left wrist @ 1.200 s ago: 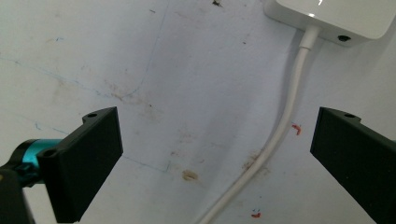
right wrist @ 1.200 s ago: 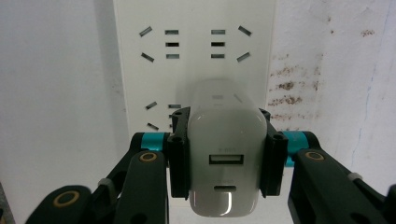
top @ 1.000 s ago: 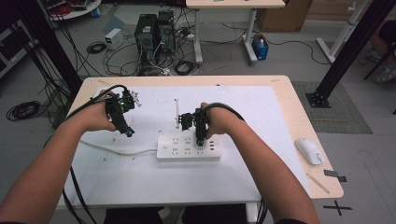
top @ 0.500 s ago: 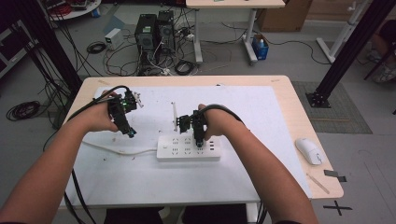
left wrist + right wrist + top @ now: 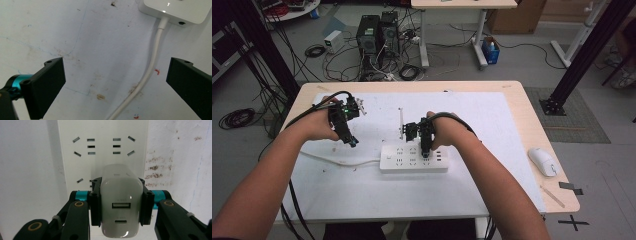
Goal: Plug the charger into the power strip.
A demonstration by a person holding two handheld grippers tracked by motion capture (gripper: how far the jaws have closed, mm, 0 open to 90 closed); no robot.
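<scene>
Right gripper (image 5: pixel 121 205) clenched on the white two-port USB charger brick (image 5: pixel 121 212), over the white plastic power strip (image 5: pixel 413 159) and apparently not fully seated, so push-in remains; left gripper (image 5: pixel 115 82) released, empty, at the strip's 9 o'clock.

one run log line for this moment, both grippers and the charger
left gripper: open, over power strip cable | right gripper: shut on white charger | charger: above power strip sockets | seated: cannot tell
</scene>
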